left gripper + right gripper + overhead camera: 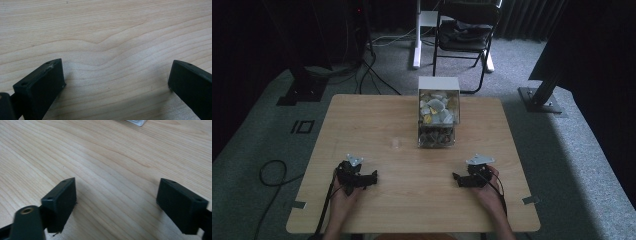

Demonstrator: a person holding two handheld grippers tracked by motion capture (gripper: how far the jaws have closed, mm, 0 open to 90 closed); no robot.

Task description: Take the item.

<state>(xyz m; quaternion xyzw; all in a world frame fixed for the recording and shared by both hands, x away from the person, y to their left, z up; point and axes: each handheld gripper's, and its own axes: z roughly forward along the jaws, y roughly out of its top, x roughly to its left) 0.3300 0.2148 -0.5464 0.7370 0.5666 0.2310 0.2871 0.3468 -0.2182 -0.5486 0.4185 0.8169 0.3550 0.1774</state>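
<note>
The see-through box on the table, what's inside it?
The clear box holds a pile of pale, whitish lumps on top and darker brown bits at the bottom, with one small yellow spot. What they are is too small to tell, and anything buried underneath is hidden.

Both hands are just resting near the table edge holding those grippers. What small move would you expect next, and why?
Probably the right gripper moves forward toward the clear box of wrapped items at the far middle of the table. Both it and the left gripper have jaws wide apart over bare wood, holding nothing, and the box is the main thing there to handle.

two tools (374, 176) (455, 177), one box (438, 111), one table (412, 200), one chair (467, 30)
</note>
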